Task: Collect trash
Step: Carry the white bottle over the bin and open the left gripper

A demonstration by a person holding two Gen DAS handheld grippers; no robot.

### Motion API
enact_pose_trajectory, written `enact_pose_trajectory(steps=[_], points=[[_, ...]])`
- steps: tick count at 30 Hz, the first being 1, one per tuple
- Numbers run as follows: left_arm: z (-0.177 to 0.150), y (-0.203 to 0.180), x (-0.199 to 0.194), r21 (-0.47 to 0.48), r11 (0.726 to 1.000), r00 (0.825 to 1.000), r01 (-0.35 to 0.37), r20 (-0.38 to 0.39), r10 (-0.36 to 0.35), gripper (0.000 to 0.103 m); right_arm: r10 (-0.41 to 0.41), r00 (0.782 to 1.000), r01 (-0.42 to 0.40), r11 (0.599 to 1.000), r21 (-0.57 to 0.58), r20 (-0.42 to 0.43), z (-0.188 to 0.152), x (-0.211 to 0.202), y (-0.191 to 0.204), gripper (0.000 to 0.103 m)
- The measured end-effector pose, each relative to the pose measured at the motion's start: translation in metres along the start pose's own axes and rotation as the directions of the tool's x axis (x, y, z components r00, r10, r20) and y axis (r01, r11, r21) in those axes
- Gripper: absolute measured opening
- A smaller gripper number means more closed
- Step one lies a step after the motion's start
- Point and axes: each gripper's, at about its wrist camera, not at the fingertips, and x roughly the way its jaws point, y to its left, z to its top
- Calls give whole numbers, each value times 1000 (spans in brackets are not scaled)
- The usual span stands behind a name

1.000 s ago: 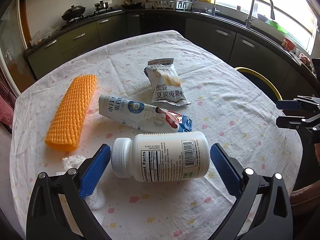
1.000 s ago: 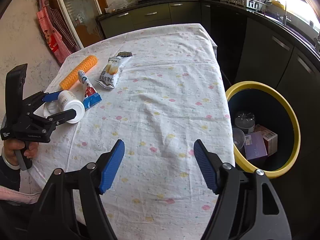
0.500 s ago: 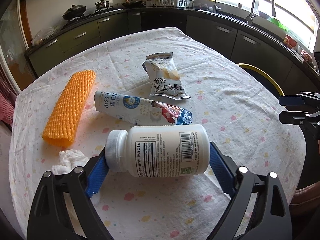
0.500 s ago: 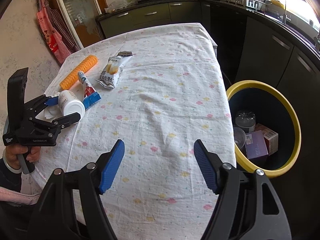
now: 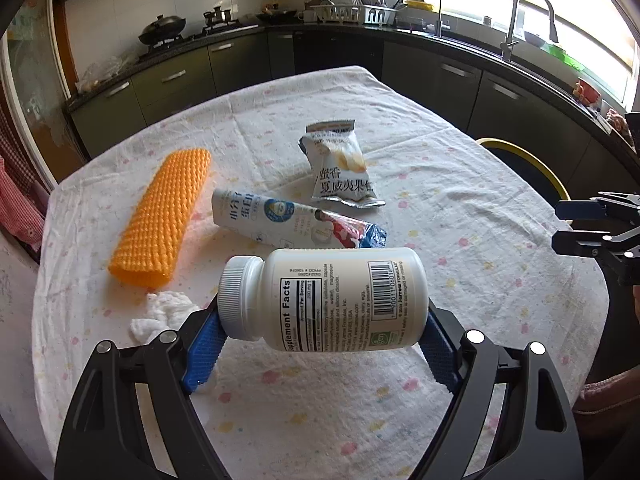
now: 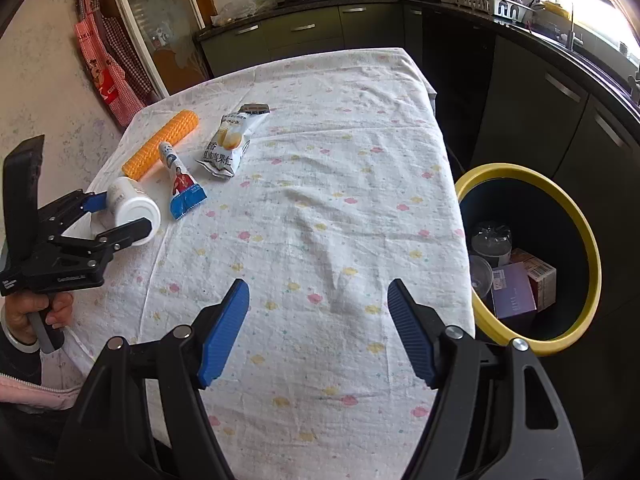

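My left gripper (image 5: 320, 340) is shut on a white supplement bottle (image 5: 324, 298), gripping it end to end and holding it lifted above the table; it also shows in the right wrist view (image 6: 132, 210). On the tablecloth lie an orange foam net (image 5: 164, 216), a white and blue wrapper (image 5: 296, 224), a snack packet (image 5: 340, 168) and a crumpled white tissue (image 5: 160, 316). My right gripper (image 6: 316, 332) is open and empty over the table's near edge. The yellow-rimmed bin (image 6: 580, 216) stands right of the table.
The bin holds a purple box (image 6: 514, 296), a carton and clear plastic cups. Dark kitchen cabinets (image 6: 560, 100) run behind and to the right. A red checked apron (image 6: 108, 76) hangs on the left wall. The table (image 6: 340, 160) has a flowered white cloth.
My left gripper closed on the white bottle and lifted it off the table. My right gripper has stayed in place, open.
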Motion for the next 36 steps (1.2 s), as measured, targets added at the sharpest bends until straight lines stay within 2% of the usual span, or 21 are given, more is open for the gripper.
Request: enact_pose_trajectory(steps=[10,16,21,25,28,36], points=[[11,-16,-41,25,1000,998,12,68,-13,83,-28,1000,27,1000,14,12,-5,-8,-7,68],[34,-40,-56,54,997,993,47,106,-53,83,-135,990,132,989,67,40,-13,-27,-37,68],[62,-77,-49,122,984,986,129,93,-141,83,-250,966,236,956,174,61,-29,-51,-86,68],[90,-125,-36,217,955,971,204,78,-225,83,-329,942,296,909,293,70,-51,-73,-134,68],[113,-167,-21,290,920,954,263,62,-292,83,-360,930,316,880,355,65,-66,-83,-160,68],[171,-268,40,367,856,922,365,-16,-386,83,-386,921,334,840,427,39,-92,-93,-195,68]])
